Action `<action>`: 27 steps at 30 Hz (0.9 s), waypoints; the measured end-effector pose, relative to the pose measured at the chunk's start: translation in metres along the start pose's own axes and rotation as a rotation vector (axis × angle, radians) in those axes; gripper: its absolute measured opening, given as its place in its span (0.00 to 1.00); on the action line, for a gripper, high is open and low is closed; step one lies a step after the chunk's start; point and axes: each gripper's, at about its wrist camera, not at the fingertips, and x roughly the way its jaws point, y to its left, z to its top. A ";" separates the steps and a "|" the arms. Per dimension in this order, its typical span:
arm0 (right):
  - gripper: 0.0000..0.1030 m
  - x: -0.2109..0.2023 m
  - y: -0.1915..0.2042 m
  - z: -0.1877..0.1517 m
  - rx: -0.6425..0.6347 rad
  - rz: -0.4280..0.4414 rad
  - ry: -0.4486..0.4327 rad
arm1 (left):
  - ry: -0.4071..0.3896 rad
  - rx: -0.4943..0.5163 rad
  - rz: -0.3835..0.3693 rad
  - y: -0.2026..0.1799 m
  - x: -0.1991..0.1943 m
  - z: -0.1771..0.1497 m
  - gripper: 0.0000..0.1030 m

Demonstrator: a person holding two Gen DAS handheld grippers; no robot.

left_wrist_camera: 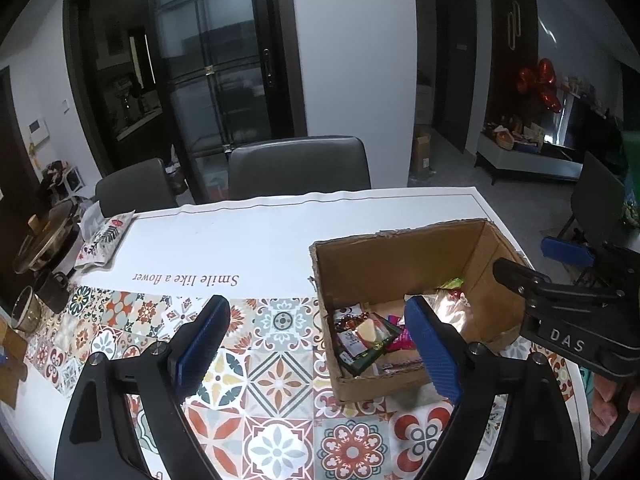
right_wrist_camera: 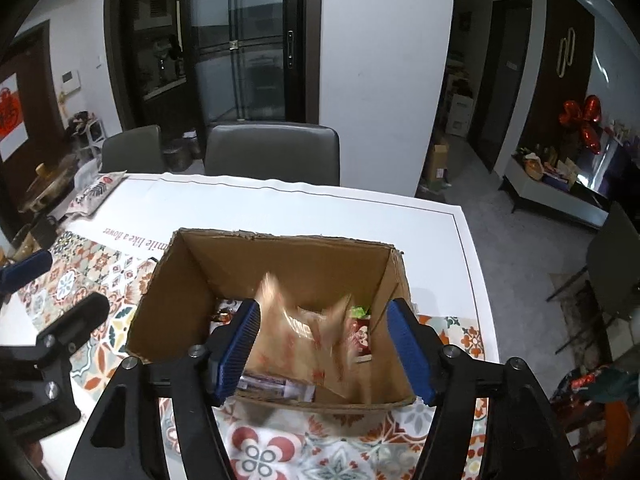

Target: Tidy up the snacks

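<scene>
An open cardboard box (left_wrist_camera: 400, 256) stands on the table and holds several snack packets (left_wrist_camera: 366, 340). In the right wrist view the box (right_wrist_camera: 276, 264) is just ahead. A clear packet with orange print (right_wrist_camera: 308, 340), blurred by motion, sits in the box between and beyond my right fingers. My right gripper (right_wrist_camera: 324, 344) is open above the box's near edge and holds nothing. My left gripper (left_wrist_camera: 316, 344) is open and empty, hovering over the tablecloth left of the box. The right gripper (left_wrist_camera: 560, 292) shows from the side in the left wrist view.
A patterned tablecloth (left_wrist_camera: 280, 364) with a white part covers the table. A printed pouch (left_wrist_camera: 104, 240), a pot (left_wrist_camera: 44, 240) and cups (left_wrist_camera: 52, 292) stand at the far left. Two grey chairs (left_wrist_camera: 298, 166) stand behind the table. The table's right edge (right_wrist_camera: 476, 280) is near the box.
</scene>
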 end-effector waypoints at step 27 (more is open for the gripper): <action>0.83 -0.125 -0.004 -0.083 0.018 -0.040 -0.196 | -0.215 -0.005 0.003 -0.014 -0.123 -0.070 1.00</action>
